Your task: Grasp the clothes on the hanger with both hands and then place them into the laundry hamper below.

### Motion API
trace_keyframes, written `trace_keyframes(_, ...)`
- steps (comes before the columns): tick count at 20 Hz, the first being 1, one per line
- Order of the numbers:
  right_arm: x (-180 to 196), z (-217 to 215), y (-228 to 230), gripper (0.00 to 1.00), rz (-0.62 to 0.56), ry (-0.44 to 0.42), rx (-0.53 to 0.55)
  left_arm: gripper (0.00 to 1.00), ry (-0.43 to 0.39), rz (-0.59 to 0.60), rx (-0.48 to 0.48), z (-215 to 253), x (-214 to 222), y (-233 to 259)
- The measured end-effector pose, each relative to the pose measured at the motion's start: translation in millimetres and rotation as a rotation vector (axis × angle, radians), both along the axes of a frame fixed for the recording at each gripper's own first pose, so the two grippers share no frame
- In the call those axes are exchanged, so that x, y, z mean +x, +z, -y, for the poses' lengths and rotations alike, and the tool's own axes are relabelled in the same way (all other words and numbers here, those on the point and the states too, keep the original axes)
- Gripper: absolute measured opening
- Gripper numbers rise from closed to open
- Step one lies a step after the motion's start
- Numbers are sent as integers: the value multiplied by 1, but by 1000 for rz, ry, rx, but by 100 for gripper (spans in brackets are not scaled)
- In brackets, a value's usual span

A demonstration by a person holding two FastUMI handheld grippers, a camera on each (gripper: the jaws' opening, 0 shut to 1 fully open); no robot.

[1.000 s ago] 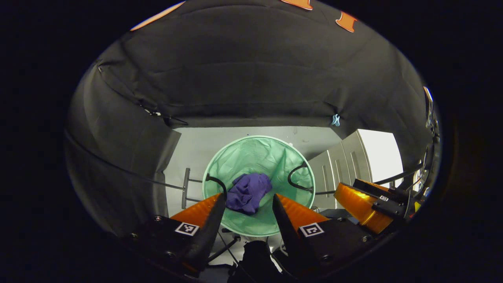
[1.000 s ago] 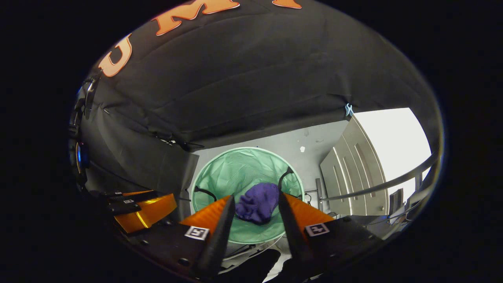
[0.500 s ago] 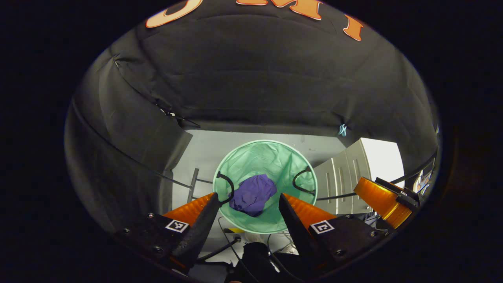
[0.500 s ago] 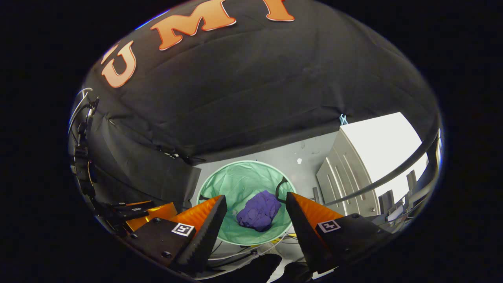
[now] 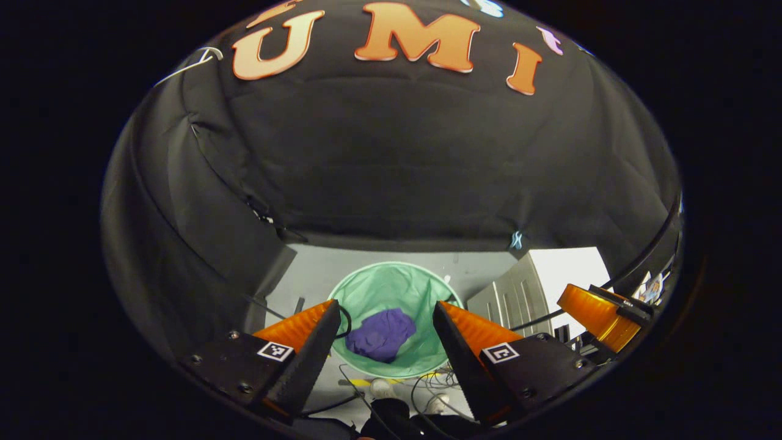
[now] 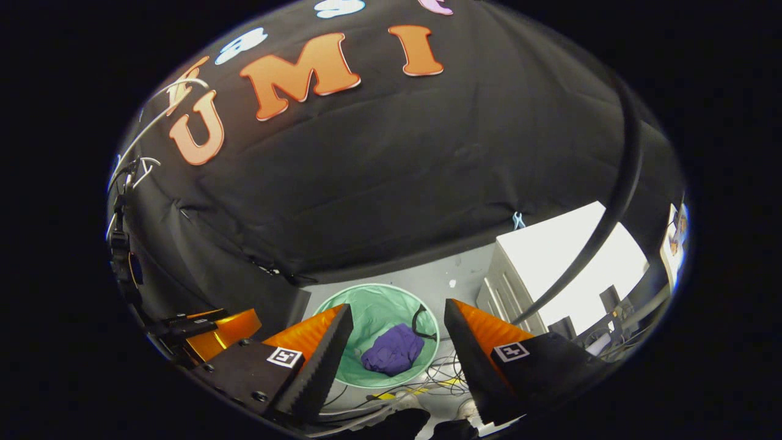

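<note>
I'm looking down from well above the laundry hamper [image 5: 391,293], a round green one standing on the pale floor [image 5: 317,269] at the foot of the black cloth wall [image 5: 391,159]. The clothes [image 5: 382,334], a crumpled purple bundle, lie inside the hamper on its bottom, nearer the side closest to me. My left gripper [image 5: 385,324] has its fingers spread wide with nothing between them; I see the hamper and the bundle straight through the gap, far below. In the right gripper view it's the same story: the right gripper [image 6: 398,321] stands wide apart and empty, with the hamper [image 6: 372,305] and the purple clothes [image 6: 392,357] framed between the fingers. One black handle loop [image 6: 421,324] curls over the hamper's rim beside the bundle. Loose cables [image 6: 421,382] trail on the floor at the hamper's near edge. A pale cabinet [image 6: 568,269] stands to the right of the hamper. In the left gripper view the right gripper [image 5: 605,315] sits off at the right edge, and in the right gripper view the left gripper [image 6: 211,327] sits low on the left.
</note>
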State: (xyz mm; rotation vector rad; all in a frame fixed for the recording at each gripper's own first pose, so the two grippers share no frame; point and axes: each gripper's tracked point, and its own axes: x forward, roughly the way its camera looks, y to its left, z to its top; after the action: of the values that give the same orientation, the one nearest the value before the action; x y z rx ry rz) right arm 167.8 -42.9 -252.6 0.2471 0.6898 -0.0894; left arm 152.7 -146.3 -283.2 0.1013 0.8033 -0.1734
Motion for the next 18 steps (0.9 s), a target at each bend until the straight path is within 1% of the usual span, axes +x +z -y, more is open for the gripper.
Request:
trace_keyframes(2,-16,13,22,98,38,6,-34,98,13,37,-34,15,-18,20)
trace_keyframes(5,-41,30,47,98,86,30,-45,97,33,98,-71,28,-44,47)
trace_keyframes(10,-75,49,97,98,179,76,-63,97,40,231,-53,42,-80,96)
trace_keyframes(13,-97,58,127,98,234,94,-56,97,50,298,-67,53,-103,127)
trace_keyframes(18,-113,81,166,98,308,85,-55,96,57,400,-73,65,-113,168)
